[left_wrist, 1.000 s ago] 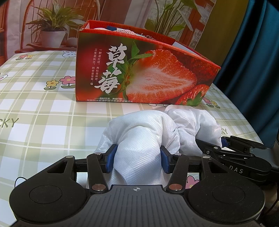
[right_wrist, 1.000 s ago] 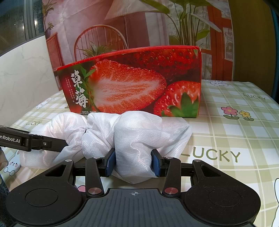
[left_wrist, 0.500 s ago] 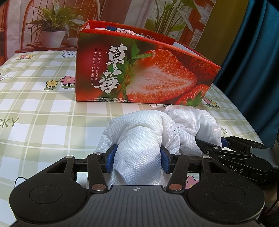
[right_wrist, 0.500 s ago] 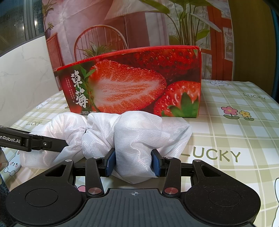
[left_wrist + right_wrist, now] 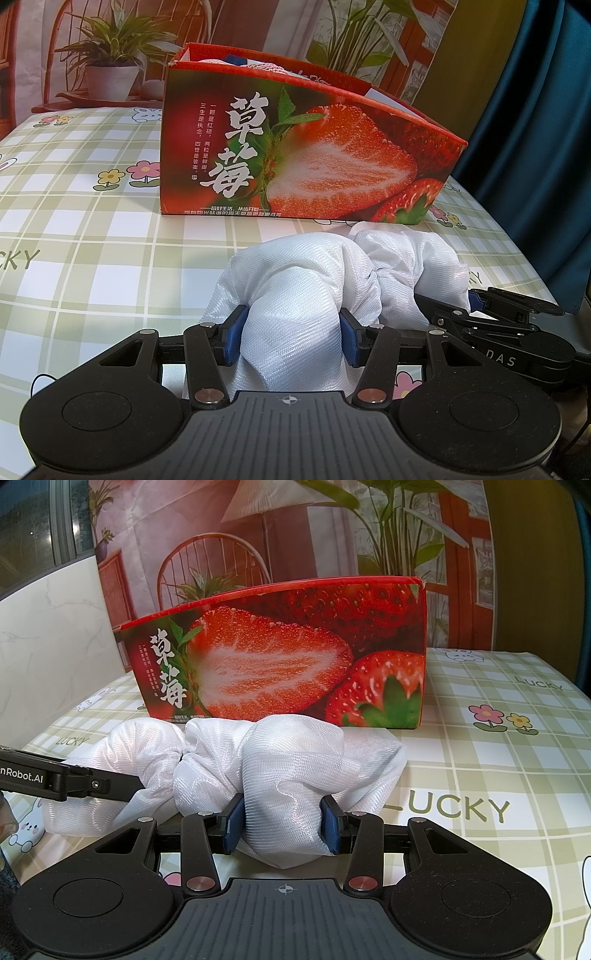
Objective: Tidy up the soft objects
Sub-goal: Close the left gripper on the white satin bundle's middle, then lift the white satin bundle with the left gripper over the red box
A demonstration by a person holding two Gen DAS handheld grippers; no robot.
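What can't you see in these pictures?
- Inside the box: left view shows only bits above the rim; right view none.
- Cloth underside: hidden by both grippers, left and right.
- Small print on the box: too small.

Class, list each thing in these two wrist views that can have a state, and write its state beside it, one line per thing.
White mesh cloth: bunched, lying on the tablecloth in front of the box, gripped at both ends.
Left gripper: jaws shut on the white mesh cloth.
Right gripper: jaws shut on the white mesh cloth.
Strawberry box: upright, open-topped, with items inside.
Checked tablecloth: spread flat.
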